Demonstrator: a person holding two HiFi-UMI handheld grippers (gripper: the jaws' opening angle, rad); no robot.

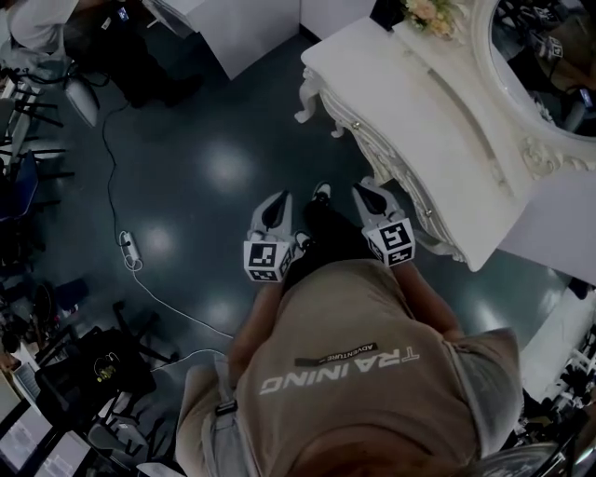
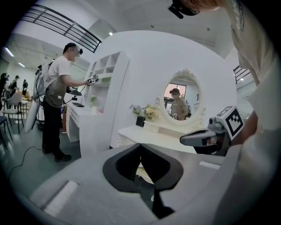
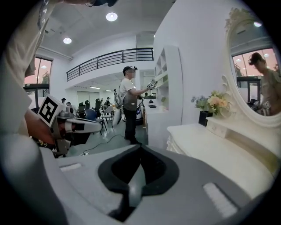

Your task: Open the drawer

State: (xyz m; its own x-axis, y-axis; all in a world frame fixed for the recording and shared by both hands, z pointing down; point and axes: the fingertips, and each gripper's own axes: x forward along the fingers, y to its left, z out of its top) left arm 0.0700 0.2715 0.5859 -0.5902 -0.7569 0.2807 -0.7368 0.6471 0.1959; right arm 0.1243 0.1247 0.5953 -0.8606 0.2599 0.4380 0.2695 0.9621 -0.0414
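Observation:
A white dressing table (image 1: 419, 112) stands at the upper right of the head view. Its carved front (image 1: 386, 168) faces me and carries small drawer knobs (image 1: 428, 213). My left gripper (image 1: 276, 212) and right gripper (image 1: 371, 197) hang side by side over the dark floor, just short of that front, touching nothing. In the left gripper view the left gripper's (image 2: 140, 147) jaws meet at the tips with nothing between them, and the table (image 2: 149, 134) lies ahead. The right gripper (image 3: 139, 148) looks the same in its own view, shut and empty, with the tabletop (image 3: 206, 145) at its right.
An oval mirror (image 1: 540, 65) and flowers (image 1: 428, 14) sit on the table. A power strip with a cable (image 1: 128, 247) lies on the floor at left, near chairs (image 1: 28, 177). Another person (image 2: 57, 101) stands at a white shelf unit (image 2: 107, 88) farther off.

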